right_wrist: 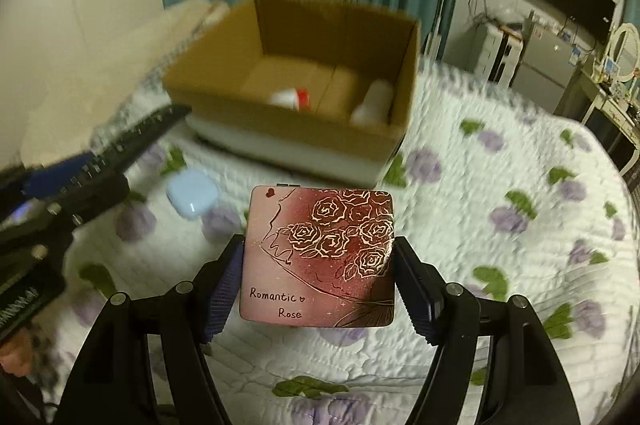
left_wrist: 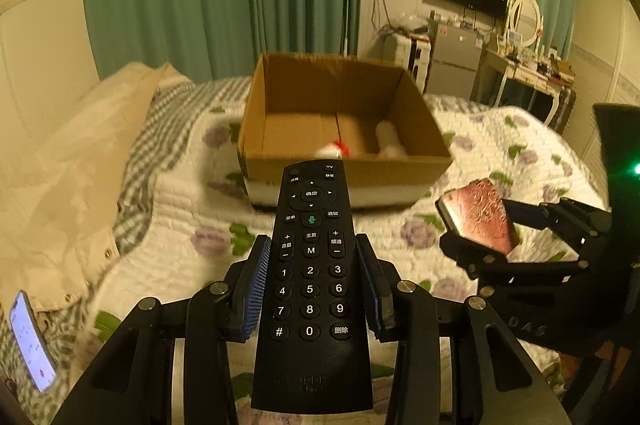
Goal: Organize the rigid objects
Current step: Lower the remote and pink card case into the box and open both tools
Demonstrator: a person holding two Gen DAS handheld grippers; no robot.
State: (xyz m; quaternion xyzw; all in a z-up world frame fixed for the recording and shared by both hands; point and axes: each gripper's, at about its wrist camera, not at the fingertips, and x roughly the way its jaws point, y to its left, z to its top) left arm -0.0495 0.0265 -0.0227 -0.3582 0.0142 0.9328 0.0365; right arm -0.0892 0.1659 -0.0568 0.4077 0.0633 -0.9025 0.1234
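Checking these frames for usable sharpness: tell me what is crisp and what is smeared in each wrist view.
Left wrist view: the remote held in the left gripper is sharp, keys legible; the cardboard box and quilt are motion-blurred; warm yellow cast.
Right wrist view: the rose case in the right gripper is crisp, lettering readable; box, blue earbud case and the other gripper smear; fisheye bends the edges.

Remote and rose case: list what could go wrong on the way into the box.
The left gripper clamps the remote mid-length, so its long front end could catch the cardboard box wall. The right gripper holds the rose case by its edges; it might slip. Dropped items could strike the white bottles inside.
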